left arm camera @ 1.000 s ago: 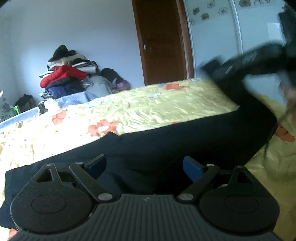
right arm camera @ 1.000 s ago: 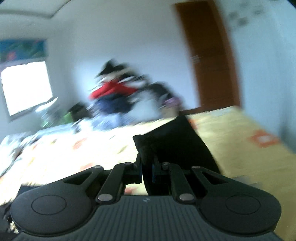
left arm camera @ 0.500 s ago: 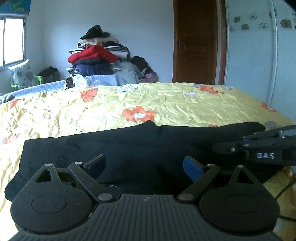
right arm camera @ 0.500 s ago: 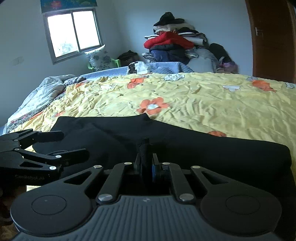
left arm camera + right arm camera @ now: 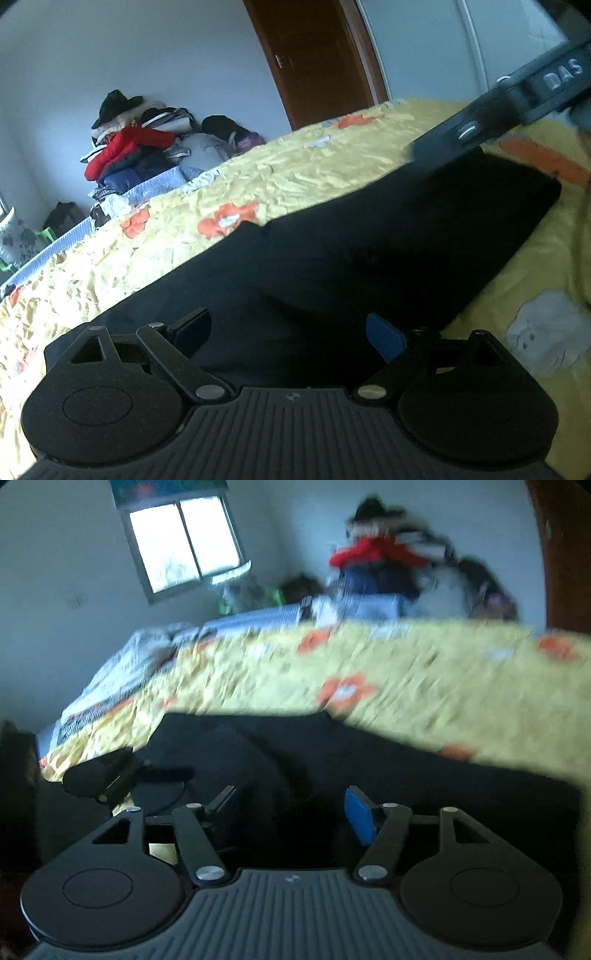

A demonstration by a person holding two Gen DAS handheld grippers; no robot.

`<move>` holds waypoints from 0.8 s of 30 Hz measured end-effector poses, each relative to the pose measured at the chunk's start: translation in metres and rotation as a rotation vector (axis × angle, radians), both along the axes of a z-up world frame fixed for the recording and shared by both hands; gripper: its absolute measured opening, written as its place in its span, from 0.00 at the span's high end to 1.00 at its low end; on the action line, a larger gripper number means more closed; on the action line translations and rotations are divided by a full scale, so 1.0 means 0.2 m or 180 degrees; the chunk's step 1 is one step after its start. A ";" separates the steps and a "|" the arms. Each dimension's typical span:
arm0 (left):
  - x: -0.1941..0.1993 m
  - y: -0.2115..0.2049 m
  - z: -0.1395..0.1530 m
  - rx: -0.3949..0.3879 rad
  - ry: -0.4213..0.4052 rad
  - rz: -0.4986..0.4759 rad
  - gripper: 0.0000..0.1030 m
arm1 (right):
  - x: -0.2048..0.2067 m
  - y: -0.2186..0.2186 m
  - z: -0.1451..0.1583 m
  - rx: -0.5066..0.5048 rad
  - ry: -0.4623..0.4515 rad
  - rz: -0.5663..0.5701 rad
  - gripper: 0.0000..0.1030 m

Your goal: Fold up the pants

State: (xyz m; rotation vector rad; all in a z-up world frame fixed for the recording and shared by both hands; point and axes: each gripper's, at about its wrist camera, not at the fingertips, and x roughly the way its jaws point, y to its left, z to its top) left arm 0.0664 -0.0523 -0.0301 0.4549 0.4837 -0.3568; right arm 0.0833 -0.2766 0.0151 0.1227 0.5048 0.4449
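The left tool (image 5: pixel 289 332) hangs with jaws wide over dark pants (image 5: pixel 369 251) on a yellow floral bedspread (image 5: pixel 295 173).

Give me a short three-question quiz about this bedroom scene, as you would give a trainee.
1. True or false: the black pants lie flat on the yellow flowered bedspread.
2. What colour is the top jacket in the clothes pile by the wall?
3. The right gripper is: A) clamped on the pants, B) open, nothing pinched.

Key: 1 true; 2 red; 3 B, its jaws have just been opening. The left gripper is open as well.
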 end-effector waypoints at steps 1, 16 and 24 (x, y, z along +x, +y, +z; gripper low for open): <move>0.01 0.00 0.02 -0.0090 0.0005 0.0027 0.10 | -0.03 -0.06 0.02 -0.0131 -0.0047 -0.0169 0.39; 0.17 -0.36 0.07 -0.0300 0.0107 -0.0239 0.07 | 0.29 -0.91 -0.36 0.1608 0.0986 -0.1012 0.39; 0.19 -0.40 -0.05 -0.0205 0.0269 -0.0222 0.05 | 0.35 -0.86 -0.19 0.1038 0.0518 -0.1120 0.92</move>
